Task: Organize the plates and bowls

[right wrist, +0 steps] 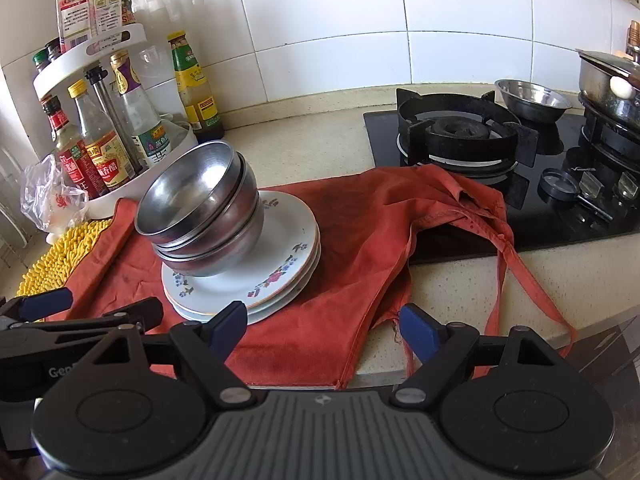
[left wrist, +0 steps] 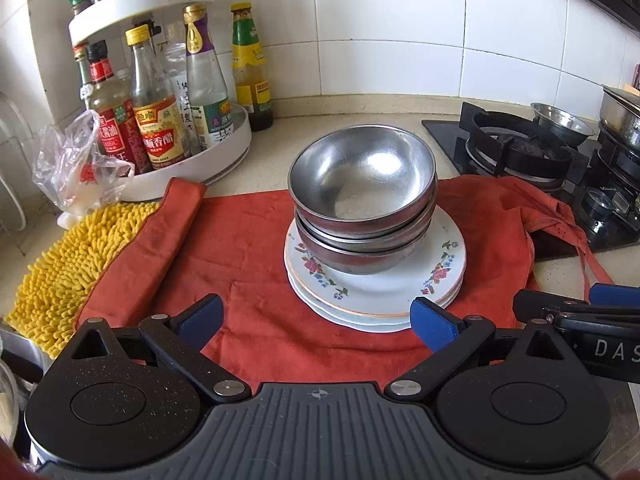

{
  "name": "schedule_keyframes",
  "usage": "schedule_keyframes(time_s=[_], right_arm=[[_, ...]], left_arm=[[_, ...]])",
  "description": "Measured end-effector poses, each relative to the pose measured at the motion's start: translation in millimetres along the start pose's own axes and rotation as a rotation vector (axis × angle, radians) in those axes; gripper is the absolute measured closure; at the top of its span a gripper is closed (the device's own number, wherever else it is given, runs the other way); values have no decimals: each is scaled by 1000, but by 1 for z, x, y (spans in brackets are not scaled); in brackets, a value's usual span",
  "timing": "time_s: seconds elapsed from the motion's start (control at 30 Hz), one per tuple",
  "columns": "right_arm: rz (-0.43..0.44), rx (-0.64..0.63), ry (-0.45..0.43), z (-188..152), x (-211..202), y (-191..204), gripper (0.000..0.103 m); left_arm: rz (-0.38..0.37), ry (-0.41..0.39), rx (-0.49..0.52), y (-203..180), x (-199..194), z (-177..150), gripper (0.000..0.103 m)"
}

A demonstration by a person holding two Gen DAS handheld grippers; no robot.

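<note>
Left tool (left wrist: 318,320) and right tool (right wrist: 322,326) gape wide, released (bowls (left wrist: 362,200) untouched).

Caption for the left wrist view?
Open left gripper faces nested steel bowls stacked on floral plates atop a red cloth.

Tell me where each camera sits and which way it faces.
Left wrist: on the left claw, facing the bowl stack on the plates; its open fingers and the right claw's tip show.
Right wrist: on the right claw, facing the red cloth; stack sits left.
Shared: bowls, plates, cloth, bottle rack, stove.
</note>
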State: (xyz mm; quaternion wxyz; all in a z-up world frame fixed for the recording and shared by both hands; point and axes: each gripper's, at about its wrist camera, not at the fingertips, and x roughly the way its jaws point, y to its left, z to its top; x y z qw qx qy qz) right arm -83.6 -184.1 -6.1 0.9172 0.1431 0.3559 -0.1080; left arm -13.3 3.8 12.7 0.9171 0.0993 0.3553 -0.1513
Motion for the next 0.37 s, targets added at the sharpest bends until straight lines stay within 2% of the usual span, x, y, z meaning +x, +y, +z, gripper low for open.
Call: schedule_keyframes(time_s=[0.37], right_arm=[[2,2,16,1,6,4,22]], left_arm=[[6,18,0,5,5,2,1]])
